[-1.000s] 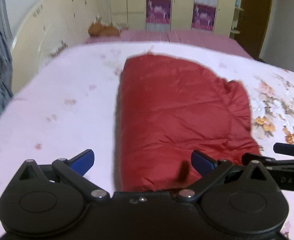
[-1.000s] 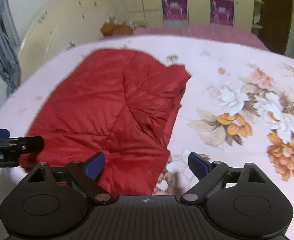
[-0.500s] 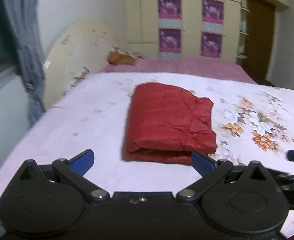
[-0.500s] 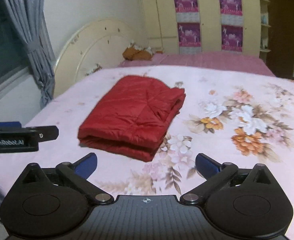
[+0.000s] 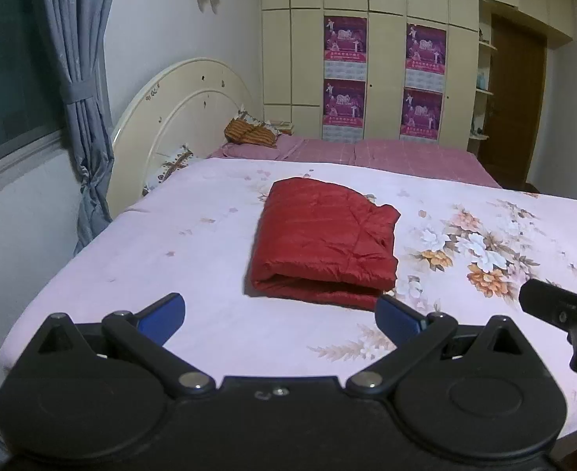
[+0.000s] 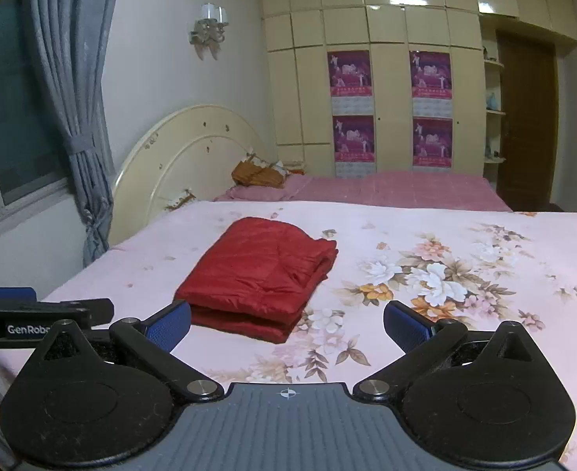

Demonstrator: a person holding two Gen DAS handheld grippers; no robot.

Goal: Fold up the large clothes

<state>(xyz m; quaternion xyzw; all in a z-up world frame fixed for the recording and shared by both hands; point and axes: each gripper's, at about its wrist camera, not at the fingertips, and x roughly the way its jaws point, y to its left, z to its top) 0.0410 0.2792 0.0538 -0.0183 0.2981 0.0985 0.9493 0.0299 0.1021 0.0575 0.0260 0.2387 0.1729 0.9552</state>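
Observation:
A red quilted garment (image 5: 323, 241) lies folded into a thick rectangle on the pink floral bed sheet (image 5: 194, 243). It also shows in the right wrist view (image 6: 261, 274). My left gripper (image 5: 280, 316) is open and empty, held back from the garment's near edge. My right gripper (image 6: 287, 324) is open and empty, also back from the garment and above the sheet. The right gripper shows at the right edge of the left wrist view (image 5: 563, 310). The left gripper shows at the left edge of the right wrist view (image 6: 41, 314).
A cream headboard (image 5: 178, 117) stands at the bed's left end. A second bed with a pink cover (image 5: 386, 153) and an orange bundle (image 5: 249, 131) lies behind. Cream wardrobes (image 5: 386, 59), a brown door (image 5: 516, 106), a grey curtain (image 5: 80, 90).
Both grippers have pulled back and risen away from the garment, which now looks smaller and farther. The garment lies folded and has not moved.

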